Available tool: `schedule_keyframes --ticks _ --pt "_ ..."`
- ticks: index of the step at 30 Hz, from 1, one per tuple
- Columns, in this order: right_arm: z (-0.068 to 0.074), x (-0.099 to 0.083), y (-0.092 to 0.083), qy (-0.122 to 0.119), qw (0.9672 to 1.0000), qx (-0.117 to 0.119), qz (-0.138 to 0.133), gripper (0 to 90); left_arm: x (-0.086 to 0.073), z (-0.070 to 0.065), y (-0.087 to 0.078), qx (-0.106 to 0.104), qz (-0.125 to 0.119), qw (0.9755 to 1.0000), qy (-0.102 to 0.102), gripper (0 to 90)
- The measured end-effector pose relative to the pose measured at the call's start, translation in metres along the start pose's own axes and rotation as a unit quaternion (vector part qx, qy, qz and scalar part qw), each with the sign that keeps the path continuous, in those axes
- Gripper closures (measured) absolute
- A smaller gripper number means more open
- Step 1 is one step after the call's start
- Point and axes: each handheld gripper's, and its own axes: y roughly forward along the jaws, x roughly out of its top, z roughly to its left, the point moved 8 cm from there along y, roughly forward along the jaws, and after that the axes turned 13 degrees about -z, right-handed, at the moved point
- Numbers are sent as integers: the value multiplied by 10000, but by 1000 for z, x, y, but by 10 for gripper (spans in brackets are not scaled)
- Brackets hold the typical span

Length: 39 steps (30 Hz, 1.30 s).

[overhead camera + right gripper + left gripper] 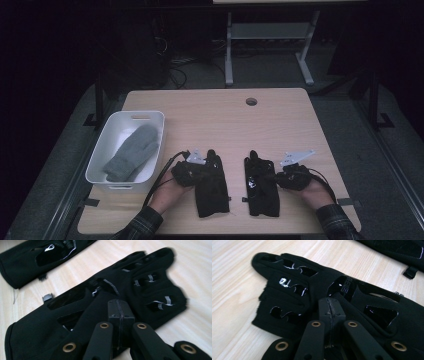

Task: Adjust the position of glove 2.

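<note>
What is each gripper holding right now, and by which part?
Left gripper pinches the left black glove mid-palm; right gripper pinches the right black glove mid-palm.

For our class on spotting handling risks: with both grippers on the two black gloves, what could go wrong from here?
1. The left gripper is shut over the left black glove, and how much fabric it pinches is hard to tell; the glove may slip when lifted.
2. The right black glove lies close by, so dragging either could shift the other.
3. The white bin already holds a grey mitten, leaving less room.

far worktop (220,107) is open; white bin (100,155) blocks the left edge, black gloves (212,185) lie near.
</note>
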Motion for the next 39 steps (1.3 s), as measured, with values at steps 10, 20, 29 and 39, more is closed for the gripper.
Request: schedule_keyframes --ticks 10,20,29,39 --pt "2 1 5 -22 10000 -6 15 900 12 -4 18 -189 -59 9998 92 893" --pt "5 4 9 -3 10000 -67 22 900 19 -15 28 -262 -91 9995 165 893" --pt "9 5 12 -47 10000 5 45 900 24 -18 35 -220 -152 9996 106 893" --pt "12 6 14 -120 9999 62 32 878 30 -18 36 -171 -297 9994 74 816"
